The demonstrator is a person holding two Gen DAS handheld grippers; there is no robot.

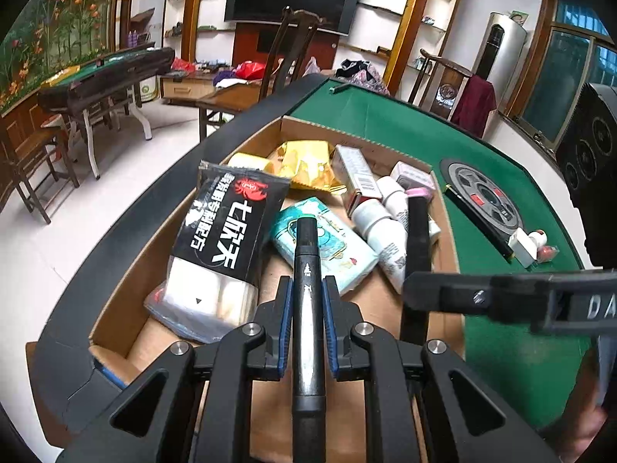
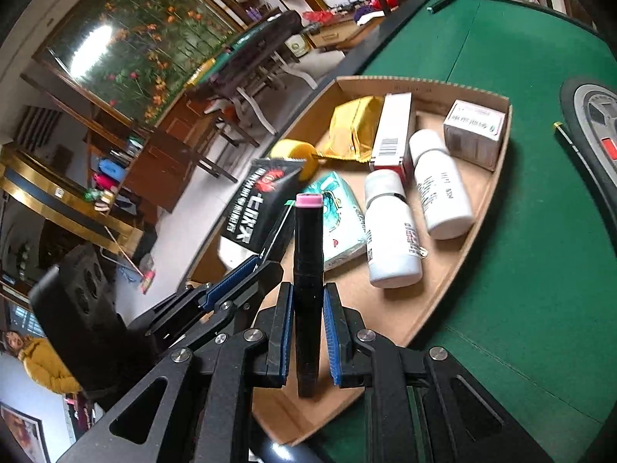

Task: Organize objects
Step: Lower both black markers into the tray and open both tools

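1. Over the cardboard box (image 1: 447, 231) on the green table (image 1: 385, 123), the left gripper (image 1: 307, 305) is squeezed tight on a black marker (image 1: 306, 270).
2. Beside it, the right gripper (image 2: 307, 320) pinches a pink-capped marker (image 2: 307, 270).
3. Both markers could bump each other or the white bottles (image 2: 389, 231) and slip.

The left gripper (image 1: 307, 289) clamps a black marker (image 1: 306, 308) above the cardboard box (image 1: 347, 131) — inside it, a black packet (image 1: 231, 223), tissue pack (image 1: 327, 243) and white bottles (image 1: 380, 223).

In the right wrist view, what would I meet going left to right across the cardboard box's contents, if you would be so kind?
Black snack packet → teal tissue pack → shorter white bottle → taller white bottle → small white carton.
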